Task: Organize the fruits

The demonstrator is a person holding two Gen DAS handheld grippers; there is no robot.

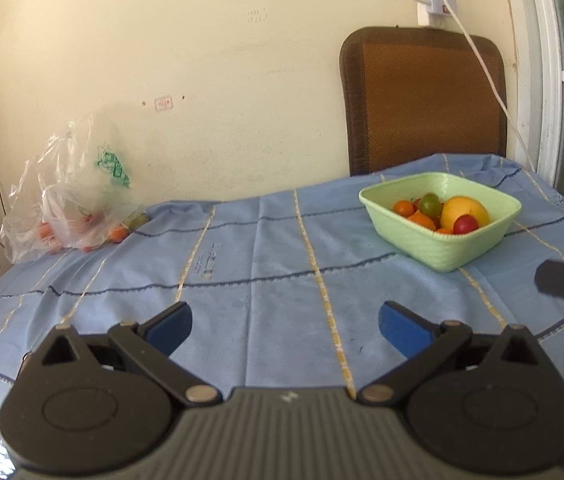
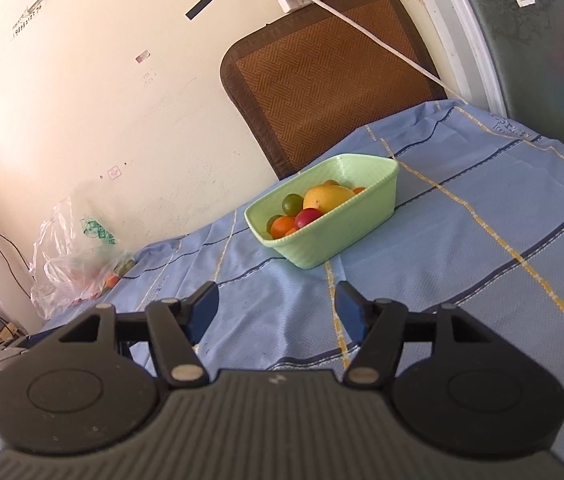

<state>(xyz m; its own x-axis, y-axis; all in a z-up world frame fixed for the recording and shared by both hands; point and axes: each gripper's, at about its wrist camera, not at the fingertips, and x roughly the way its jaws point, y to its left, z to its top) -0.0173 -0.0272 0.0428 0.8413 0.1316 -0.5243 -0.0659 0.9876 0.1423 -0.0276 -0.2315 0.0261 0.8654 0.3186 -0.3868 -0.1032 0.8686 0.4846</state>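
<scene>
A pale green basket (image 1: pixel 448 254) stands on the blue tablecloth at the right rear and holds a yellow mango (image 1: pixel 464 210), a red fruit (image 1: pixel 465 225), a green fruit (image 1: pixel 430 204) and small orange fruits. It also shows in the right wrist view (image 2: pixel 346 224). A clear plastic bag (image 1: pixel 70 200) with orange fruits inside lies at the table's far left by the wall, also seen in the right wrist view (image 2: pixel 74 264). My left gripper (image 1: pixel 284 328) is open and empty over the cloth. My right gripper (image 2: pixel 278 312) is open and empty, short of the basket.
A brown woven chair back (image 1: pixel 422 100) stands behind the table against the cream wall. A white cable (image 1: pixel 482 68) hangs from a power strip across it. A glass door frame (image 1: pixel 550 80) is at the right. The blue striped tablecloth (image 1: pixel 262 248) covers the table.
</scene>
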